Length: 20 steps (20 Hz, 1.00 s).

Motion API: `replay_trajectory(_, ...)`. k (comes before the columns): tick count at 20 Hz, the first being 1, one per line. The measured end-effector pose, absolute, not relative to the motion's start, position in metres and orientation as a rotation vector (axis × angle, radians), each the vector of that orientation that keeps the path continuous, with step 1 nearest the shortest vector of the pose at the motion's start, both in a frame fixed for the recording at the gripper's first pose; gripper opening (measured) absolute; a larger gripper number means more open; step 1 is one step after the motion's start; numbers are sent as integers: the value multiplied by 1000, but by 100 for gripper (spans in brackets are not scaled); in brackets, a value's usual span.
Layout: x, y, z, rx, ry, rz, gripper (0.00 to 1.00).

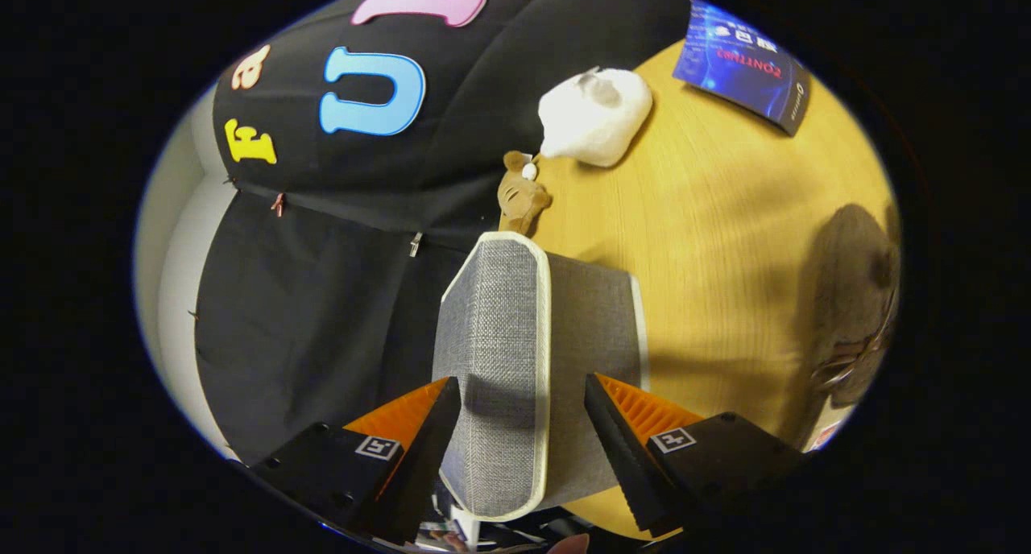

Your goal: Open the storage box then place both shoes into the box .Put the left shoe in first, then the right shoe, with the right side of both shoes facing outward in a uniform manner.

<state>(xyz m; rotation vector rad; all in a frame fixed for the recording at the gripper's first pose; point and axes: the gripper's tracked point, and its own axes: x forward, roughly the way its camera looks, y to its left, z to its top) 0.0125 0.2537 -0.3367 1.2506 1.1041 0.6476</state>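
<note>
Gripper: the gripper (523,425) points down over the near end of the storage box, its two fingers (427,441) spread on either side of the box's upper panel.
Jaws: wide open; the grey panel sits between them, with a gap visible on the right side and the left finger close to or at the fabric edge. They are not pressing on it from both sides, so nothing is held.
Storage box: a grey woven-fabric storage box (499,353) with pale cream piping along its edges stands at the edge of the desk, between the fingers and just ahead of them. A flat panel with rounded corners, seemingly its lid, faces the camera, and a second grey face slopes away beside it. Whether the lid is lifted or lying closed cannot be told from here.
Desk: a light wooden desk (725,240) carries the box and the other things.
Plush toy: a small brown plush toy (519,196) lies just beyond the far end of the box, at the desk's edge.
White object: a soft white lump (594,115) rests beyond the plush toy, nearly touching it.
Blue booklet: a blue booklet (741,63) lies further off, well apart from the box.
Shadow: a dark blurred shape (854,296) lies on the desk off to the right of the right finger; what it is cannot be told.
</note>
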Motion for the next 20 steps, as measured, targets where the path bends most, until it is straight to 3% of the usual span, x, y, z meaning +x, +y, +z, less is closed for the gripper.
replay_trajectory(3, 13, 261, -330, 1353, 1118, 657, 95)
replay_trajectory(5, 12, 263, -327, 1365, 1129, 652, 74)
replay_trajectory(7, 10, 265, -330, 1355, 1146, 656, 72)
replay_trajectory(12, 1, 258, -320, 1332, 1129, 660, 29)
replay_trajectory(13, 0, 258, -312, 1365, 1115, 675, 24)
replay_trajectory(15, 3, 255, -310, 1395, 1105, 666, 24)
replay_trajectory(17, 7, 257, -304, 1412, 1086, 654, 8)
replay_trajectory(20, 11, 254, -286, 1439, 1044, 650, 5)
